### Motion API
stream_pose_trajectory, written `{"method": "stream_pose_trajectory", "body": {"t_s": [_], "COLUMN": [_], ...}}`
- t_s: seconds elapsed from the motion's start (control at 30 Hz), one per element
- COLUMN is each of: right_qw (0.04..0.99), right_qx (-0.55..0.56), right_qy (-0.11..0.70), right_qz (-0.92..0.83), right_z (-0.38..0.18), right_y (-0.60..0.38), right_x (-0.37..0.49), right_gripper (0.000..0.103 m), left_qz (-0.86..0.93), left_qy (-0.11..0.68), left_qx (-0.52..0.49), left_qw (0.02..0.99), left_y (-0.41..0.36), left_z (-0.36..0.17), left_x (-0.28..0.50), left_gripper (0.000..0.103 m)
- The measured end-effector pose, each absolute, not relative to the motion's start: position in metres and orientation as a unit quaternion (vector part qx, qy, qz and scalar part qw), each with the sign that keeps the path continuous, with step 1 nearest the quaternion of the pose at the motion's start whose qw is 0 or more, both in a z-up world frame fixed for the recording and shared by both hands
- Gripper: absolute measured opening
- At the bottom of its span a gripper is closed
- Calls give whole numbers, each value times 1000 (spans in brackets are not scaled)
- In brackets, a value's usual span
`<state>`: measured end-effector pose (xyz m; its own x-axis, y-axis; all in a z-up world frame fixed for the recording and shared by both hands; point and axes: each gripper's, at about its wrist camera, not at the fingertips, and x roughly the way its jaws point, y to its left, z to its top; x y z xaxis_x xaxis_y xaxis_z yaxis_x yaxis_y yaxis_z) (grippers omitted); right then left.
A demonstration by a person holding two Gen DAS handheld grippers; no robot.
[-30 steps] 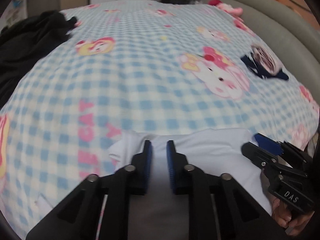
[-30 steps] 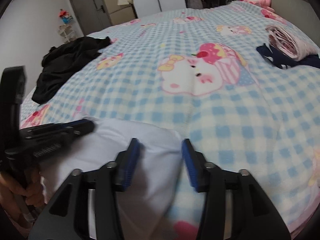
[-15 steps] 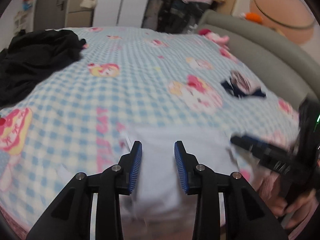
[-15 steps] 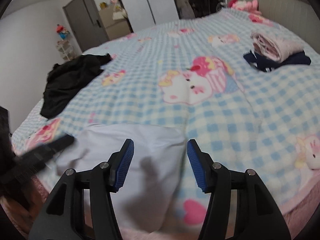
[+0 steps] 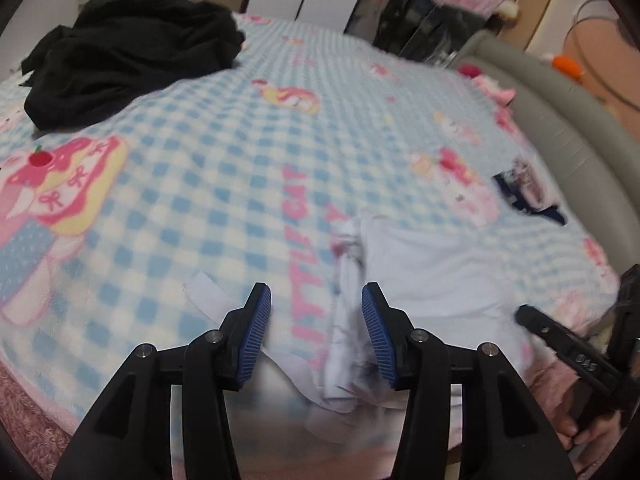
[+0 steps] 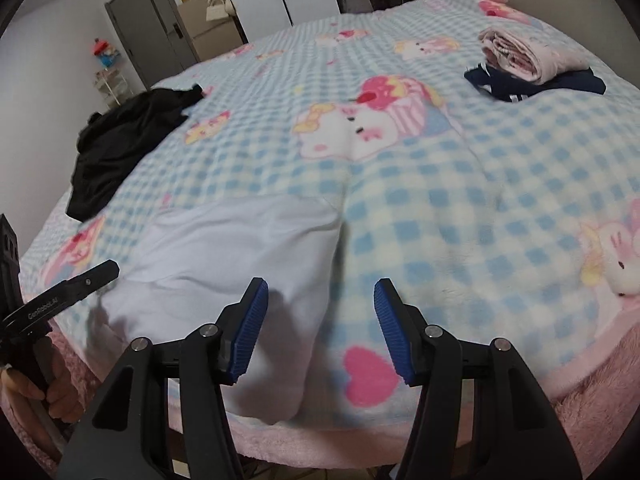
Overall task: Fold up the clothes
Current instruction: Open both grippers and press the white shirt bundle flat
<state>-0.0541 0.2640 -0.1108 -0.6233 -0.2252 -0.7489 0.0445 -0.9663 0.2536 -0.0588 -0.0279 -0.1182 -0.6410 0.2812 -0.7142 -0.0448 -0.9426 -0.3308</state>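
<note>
Left gripper (image 5: 316, 330) jaws are opening w/ nothing pinched; right gripper (image 6: 317, 330) gapes empty too. White garment (image 6: 236, 248) lies flat at the near edge of the checked blanket (image 6: 500, 200). It's prob. light, limp, slippy, so pinch hem corners (image 5: 352, 236), not mid-cloth.

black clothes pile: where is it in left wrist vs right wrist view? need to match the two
Left wrist: black clothes pile at upper left, on the far part of the checked blanket.
Right wrist: black clothes pile at left of middle, near the blanket's left edge.
Shared landmark: the white garment lying at the near edge of the bed, just ahead of the fingers in both views.
</note>
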Motion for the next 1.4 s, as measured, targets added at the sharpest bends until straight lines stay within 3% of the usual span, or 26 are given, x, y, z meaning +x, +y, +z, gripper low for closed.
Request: {"method": "stream_pose_trajectory", "body": {"t_s": [0.2, 0.3, 0.6, 0.73, 0.9, 1.0, 1.2, 1.3, 1.4], "right_qw": [127, 126, 75, 106, 111, 86, 54, 76, 114], "right_qx": [440, 452, 459, 439, 475, 472, 457, 440, 456], "right_qy": [-62, -36, -88, -113, -73, -67, -92, -105, -102], "right_qz": [-887, -882, -881, -885, -870, -875, -883, -888, -877], "right_z": [-110, -115, -115, -105, -126, -126, -121, -114, -121], "right_y": [227, 220, 267, 271, 252, 261, 284, 282, 269], "right_x": [-54, -54, -49, -43, -46, -43, -39, -40, -42], "right_gripper": [57, 57, 57, 57, 57, 68, 65, 65, 64], "left_qz": [885, 877, 891, 889, 871, 877, 888, 903, 897], "left_qy": [-4, -31, -84, -112, -84, -95, -126, -110, -59], "left_qx": [-449, -467, -438, -427, -474, -462, -425, -392, -423], "left_qw": [119, 108, 87, 120, 100, 88, 122, 137, 118], "left_y": [29, 16, -12, -12, -12, -21, -20, -6, 12], "left_z": [-122, -129, -124, -119, -141, -134, -124, -111, -120], "left_x": [-61, -66, -56, -57, -64, -64, -58, -54, -64], "left_gripper": [61, 71, 67, 67, 69, 69, 66, 66, 66]}}
